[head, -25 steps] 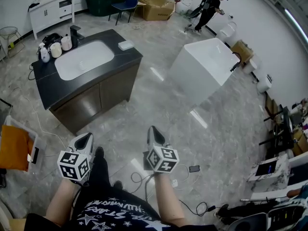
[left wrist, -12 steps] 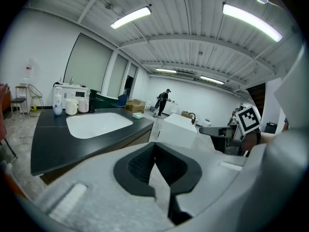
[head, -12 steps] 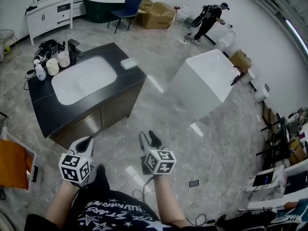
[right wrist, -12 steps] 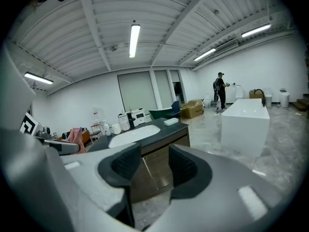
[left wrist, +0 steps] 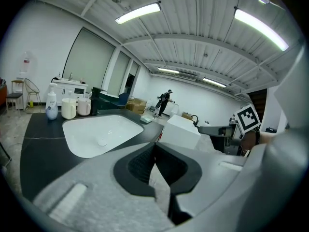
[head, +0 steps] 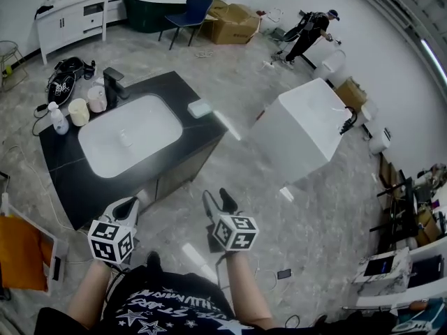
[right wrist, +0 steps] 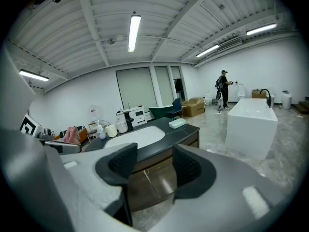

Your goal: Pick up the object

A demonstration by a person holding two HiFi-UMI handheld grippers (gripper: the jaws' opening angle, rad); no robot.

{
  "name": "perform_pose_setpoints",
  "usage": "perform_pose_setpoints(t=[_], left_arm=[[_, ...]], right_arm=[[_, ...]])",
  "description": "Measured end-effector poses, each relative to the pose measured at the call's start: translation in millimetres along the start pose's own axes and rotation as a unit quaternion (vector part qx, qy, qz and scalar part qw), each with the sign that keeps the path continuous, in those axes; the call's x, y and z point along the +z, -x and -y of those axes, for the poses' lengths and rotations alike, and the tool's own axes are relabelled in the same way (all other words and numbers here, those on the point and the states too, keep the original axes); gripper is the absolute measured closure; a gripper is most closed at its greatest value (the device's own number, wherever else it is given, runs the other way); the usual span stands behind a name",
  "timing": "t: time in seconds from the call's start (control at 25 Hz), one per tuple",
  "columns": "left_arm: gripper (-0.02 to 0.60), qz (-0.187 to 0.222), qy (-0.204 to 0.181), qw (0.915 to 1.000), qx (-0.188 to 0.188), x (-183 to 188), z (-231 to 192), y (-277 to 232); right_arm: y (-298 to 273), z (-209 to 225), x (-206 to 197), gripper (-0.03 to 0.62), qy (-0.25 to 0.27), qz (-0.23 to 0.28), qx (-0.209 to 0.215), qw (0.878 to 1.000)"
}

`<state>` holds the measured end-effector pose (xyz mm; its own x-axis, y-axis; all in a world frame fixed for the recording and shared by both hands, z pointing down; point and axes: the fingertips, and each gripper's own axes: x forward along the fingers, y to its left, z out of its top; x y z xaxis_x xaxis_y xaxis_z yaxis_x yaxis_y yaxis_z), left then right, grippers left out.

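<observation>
You hold your right tongs (head: 216, 199) toward the tabletop (head: 66, 176), opening on nothing, probably preparing a grasp; your left tongs (head: 126, 205) rest together, empty.

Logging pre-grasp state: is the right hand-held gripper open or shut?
Open, with the jaws opening. In the right gripper view the right hand-held gripper has its jaws well apart, with nothing between them, only the vanity cabinet beyond.

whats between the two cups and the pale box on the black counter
The white sink basin fills the stretch between the cups and the pale box, seen plainly in the head view.
</observation>
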<state>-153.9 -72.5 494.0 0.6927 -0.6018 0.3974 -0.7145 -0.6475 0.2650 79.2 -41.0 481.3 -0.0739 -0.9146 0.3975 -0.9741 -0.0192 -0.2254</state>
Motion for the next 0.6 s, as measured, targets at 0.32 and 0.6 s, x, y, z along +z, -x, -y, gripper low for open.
perform_pose_setpoints(t=[0.32, 0.6], left_arm=[[0.574, 0.008, 0.005, 1.0000, 0.000, 18.5, -31.6, -19.7], [0.574, -0.011, 0.012, 0.9999, 0.003, 22.5, -42.3, -51.7]], right_arm=[[-39.2, -11.8, 10.6, 0.361, 0.013, -0.011, 0.004, 1.000], [-79.3, 9.3, 21.9, 0.361, 0.003, -0.020, 0.006, 1.000]])
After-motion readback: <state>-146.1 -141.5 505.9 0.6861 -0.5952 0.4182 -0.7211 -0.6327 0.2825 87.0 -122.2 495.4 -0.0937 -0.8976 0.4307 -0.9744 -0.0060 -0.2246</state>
